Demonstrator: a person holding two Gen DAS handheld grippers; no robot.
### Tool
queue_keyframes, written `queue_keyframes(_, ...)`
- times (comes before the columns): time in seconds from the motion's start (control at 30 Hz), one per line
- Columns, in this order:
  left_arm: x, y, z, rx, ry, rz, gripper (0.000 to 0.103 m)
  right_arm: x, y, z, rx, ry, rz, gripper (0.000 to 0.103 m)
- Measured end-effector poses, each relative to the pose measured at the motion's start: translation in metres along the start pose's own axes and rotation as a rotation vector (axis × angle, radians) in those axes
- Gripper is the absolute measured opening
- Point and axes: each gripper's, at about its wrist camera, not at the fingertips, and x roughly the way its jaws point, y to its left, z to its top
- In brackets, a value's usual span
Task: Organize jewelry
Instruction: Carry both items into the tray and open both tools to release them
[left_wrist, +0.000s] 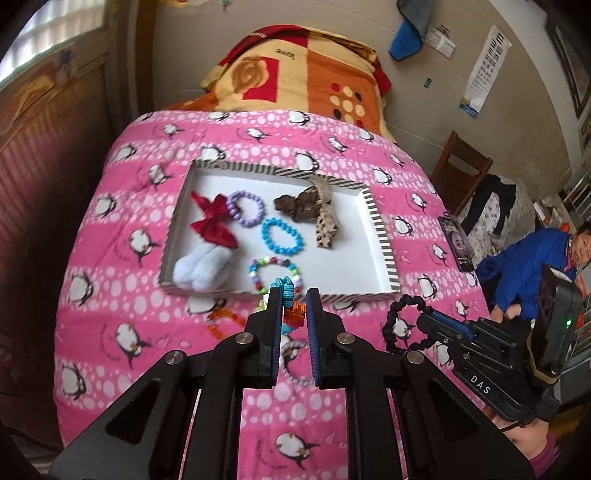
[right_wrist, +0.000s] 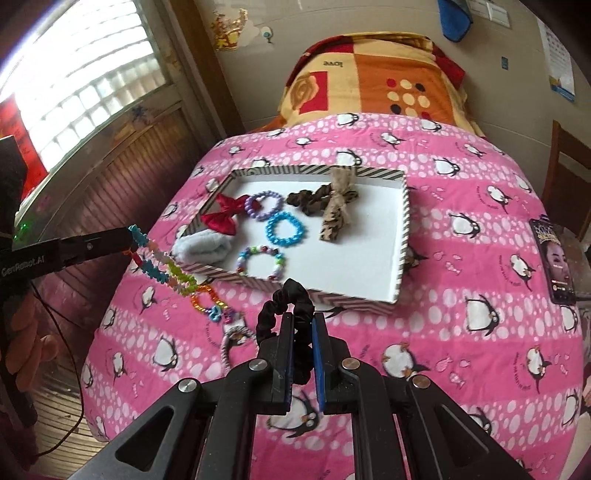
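Note:
My left gripper (left_wrist: 294, 300) is shut on a colourful bead chain (left_wrist: 286, 287) just in front of the white tray's striped rim (left_wrist: 380, 236). In the right wrist view the left gripper (right_wrist: 130, 238) holds that bead chain (right_wrist: 162, 269) up, and its lower end trails down to the pink quilt. My right gripper (right_wrist: 302, 323) is shut on a black scrunchie (right_wrist: 284, 295), lifted off the quilt near the tray (right_wrist: 404, 221). The tray holds a red bow (left_wrist: 216, 221), purple (left_wrist: 246, 207), blue (left_wrist: 282, 236) and multicolour (left_wrist: 275, 273) bead bracelets, a leopard-print scrunchie (left_wrist: 295, 205) and a white fluffy piece (left_wrist: 203, 266).
A grey-white hair tie (right_wrist: 236, 339) lies on the quilt under the chain's end. A phone (right_wrist: 554, 262) rests at the bed's right edge. A folded orange blanket (left_wrist: 295, 74) lies behind the tray. A person in a blue jacket (left_wrist: 528, 273) and a wooden chair (left_wrist: 461, 166) are at the right.

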Motion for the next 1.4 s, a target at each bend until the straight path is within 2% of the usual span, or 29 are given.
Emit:
queue_keyframes(0.4,0.035,-0.032,0.033,0.050,0.020,-0.004,0.011,0.012,-0.027,0.031,0.018,-0.009,-0.029,0.008)
queue_keyframes(0.63,0.060,-0.053,0.051,0.069,0.042,-0.032,0.011,0.027,-0.046,0.054,0.044,-0.009,-0.037,0.008)
queue_keyframes(0.77,0.085,-0.064,0.056,0.070,0.065,-0.067,0.011,0.044,-0.059,0.066,0.058,0.006,-0.043,0.008)
queue_keyframes(0.87,0.118,-0.059,0.053,0.020,0.121,-0.087,0.011,0.058,-0.068,0.074,0.068,0.029,-0.045,0.008)
queue_keyframes(1.07,0.170,-0.025,0.034,-0.057,0.227,0.019,0.011,0.097,-0.075,0.085,0.050,0.086,-0.041,0.008)
queue_keyframes(1.17,0.175,-0.014,0.030,-0.067,0.230,0.050,0.011,0.117,-0.080,0.092,0.050,0.107,-0.040,0.008)
queue_keyframes(1.4,0.176,-0.013,0.027,-0.059,0.225,0.070,0.011,0.163,-0.092,0.108,0.035,0.152,-0.071,0.008)
